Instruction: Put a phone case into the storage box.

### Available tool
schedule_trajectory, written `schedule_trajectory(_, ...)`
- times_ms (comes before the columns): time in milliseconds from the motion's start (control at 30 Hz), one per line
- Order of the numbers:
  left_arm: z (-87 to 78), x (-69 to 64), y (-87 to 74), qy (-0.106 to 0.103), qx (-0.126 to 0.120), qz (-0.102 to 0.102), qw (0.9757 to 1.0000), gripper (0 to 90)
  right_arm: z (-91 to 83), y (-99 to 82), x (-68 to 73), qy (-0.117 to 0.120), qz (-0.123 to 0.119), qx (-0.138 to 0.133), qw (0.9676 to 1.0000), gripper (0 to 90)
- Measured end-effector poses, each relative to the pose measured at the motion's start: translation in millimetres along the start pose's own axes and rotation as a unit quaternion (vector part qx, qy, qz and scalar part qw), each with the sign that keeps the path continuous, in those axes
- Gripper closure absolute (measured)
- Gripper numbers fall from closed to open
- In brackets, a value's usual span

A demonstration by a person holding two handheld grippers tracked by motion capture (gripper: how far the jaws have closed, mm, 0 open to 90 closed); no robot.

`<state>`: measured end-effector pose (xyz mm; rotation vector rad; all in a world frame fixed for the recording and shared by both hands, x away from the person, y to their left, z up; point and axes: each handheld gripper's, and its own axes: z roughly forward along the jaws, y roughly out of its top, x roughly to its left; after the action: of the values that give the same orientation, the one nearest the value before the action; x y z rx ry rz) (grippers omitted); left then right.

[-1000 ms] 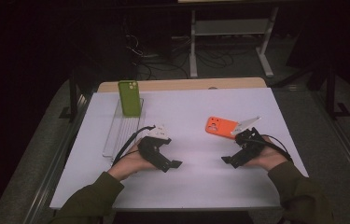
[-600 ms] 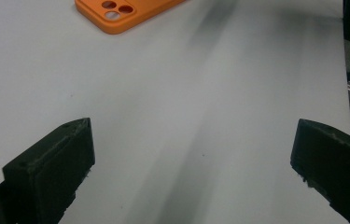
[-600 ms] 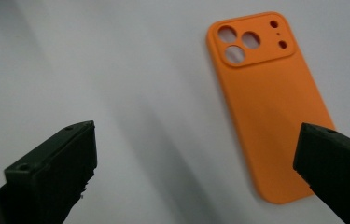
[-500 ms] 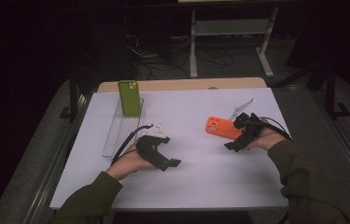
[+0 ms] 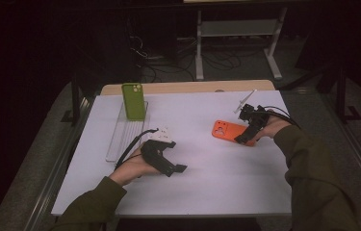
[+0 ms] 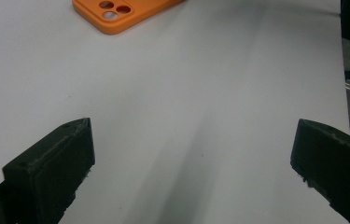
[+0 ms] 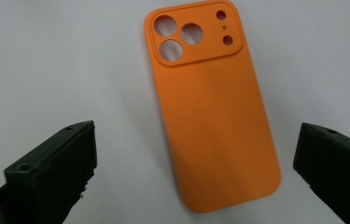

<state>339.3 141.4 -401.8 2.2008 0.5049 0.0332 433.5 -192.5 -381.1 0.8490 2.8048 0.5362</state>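
Observation:
An orange phone case [image 5: 224, 130] lies flat on the white table [image 5: 207, 183], back up, with its camera cut-outs toward the left. My right gripper [image 5: 245, 137] hovers just over its right end, open. In the right gripper view the case [image 7: 212, 116] lies between the wide-spread jaws of that gripper [image 7: 196, 144], nearer the right one and touching neither. My left gripper [image 5: 175, 157] rests low at centre-left, open and holding nothing, pointing right. In the left gripper view the case's camera end [image 6: 116, 13] lies well ahead of that gripper [image 6: 196, 140].
A green phone [image 5: 134, 100] stands upright at the far end of a clear tray [image 5: 118, 137] on the table's left side. Beyond the far table edge are a dark floor, cables and a metal stand [image 5: 238, 29].
My right gripper has moved away from the front of the table and swung over the orange case's right end. The case and the left gripper have stayed put.

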Motion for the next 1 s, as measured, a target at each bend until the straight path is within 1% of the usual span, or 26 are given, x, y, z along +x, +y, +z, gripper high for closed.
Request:
schedule_trajectory(67,-0.4,0.2,0.1,0.000,0.000,0.000,1.0000,0.0,2.4,3.2,-4.9,0.003,-0.007,0.006,0.9999,0.0)
schedule_trajectory(100,-0.8,0.6,0.3,0.000,0.000,0.001,1.0000,0.0,4.6,4.7,-7.3,-0.001,-0.009,0.013,0.9999,0.0)
schedule_trajectory(133,-1.1,0.7,0.4,-0.001,-0.001,0.000,1.0000,0.0,6.9,5.9,-9.9,0.000,-0.010,0.020,0.9997,0.0)
schedule_trajectory(167,-1.1,0.4,0.3,-0.002,-0.003,-0.006,1.0000,0.0,9.6,6.8,-12.5,0.000,-0.008,0.024,0.9997,0.0)
schedule_trajectory(233,-1.2,0.5,0.2,-0.003,-0.003,-0.006,1.0000,0.0,15.2,7.3,-16.3,0.005,-0.008,0.030,0.9995,0.0)
schedule_trajectory(300,-1.5,0.3,0.4,-0.003,0.000,-0.001,1.0000,0.0,22.8,7.5,-20.4,0.014,-0.012,0.044,0.9988,0.0)
schedule_trajectory(333,-1.3,0.0,0.3,-0.004,0.000,-0.002,1.0000,0.0,25.9,7.8,-21.6,0.015,-0.012,0.053,0.9984,0.0)
schedule_trajectory(367,-1.6,1.1,0.3,-0.005,0.004,0.004,1.0000,0.0,29.3,7.9,-23.6,0.012,-0.016,0.057,0.9982,0.0)
schedule_trajectory(400,-1.5,0.9,0.3,-0.006,0.004,0.003,1.0000,0.0,31.5,8.2,-24.5,0.016,-0.013,0.064,0.9977,0.0)
schedule_trajectory(433,-1.3,0.8,0.3,-0.006,0.004,0.004,1.0000,0.0,34.5,8.6,-25.3,0.012,-0.015,0.065,0.9977,0.0)
schedule_trajectory(467,-1.3,0.8,0.3,-0.005,0.004,0.004,1.0000,0.0,35.5,9.2,-25.4,0.022,-0.013,0.070,0.9972,0.0)
schedule_trajectory(500,-1.2,0.9,0.3,-0.006,0.004,0.003,1.0000,0.0,38.3,9.7,-26.7,0.014,-0.019,0.071,0.9972,0.0)
schedule_trajectory(533,-1.3,1.1,0.3,-0.007,0.004,0.004,1.0000,0.0,39.8,10.2,-26.0,0.024,-0.019,0.076,0.9966,0.0)
schedule_trajectory(633,-1.3,1.2,0.4,-0.007,0.004,0.003,1.0000,0.0,48.2,10.2,-24.9,0.028,-0.019,0.093,0.9951,0.0)
schedule_trajectory(733,-1.3,0.9,0.5,-0.007,0.003,0.002,1.0000,0.0,54.5,10.1,-25.6,0.025,-0.026,0.106,0.9938,0.0)
schedule_trajectory(800,-1.2,0.9,0.6,-0.007,0.003,0.002,1.0000,0.0,56.6,10.3,-25.9,0.028,-0.025,0.108,0.9934,0.0)
schedule_trajectory(867,-1.1,1.1,0.5,-0.007,0.003,0.003,1.0000,0.0,57.4,10.5,-27.6,0.027,-0.028,0.109,0.9933,3.8)
schedule_trajectory(967,-1.4,1.4,0.6,-0.007,0.004,0.003,1.0000,0.0,57.3,10.6,-29.1,0.033,-0.025,0.112,0.9929,5.1)
schedule_trajectory(1000,-1.4,1.7,0.5,-0.008,0.003,0.002,1.0000,0.0,57.3,10.5,-30.1,0.031,-0.026,0.112,0.9928,5.9)
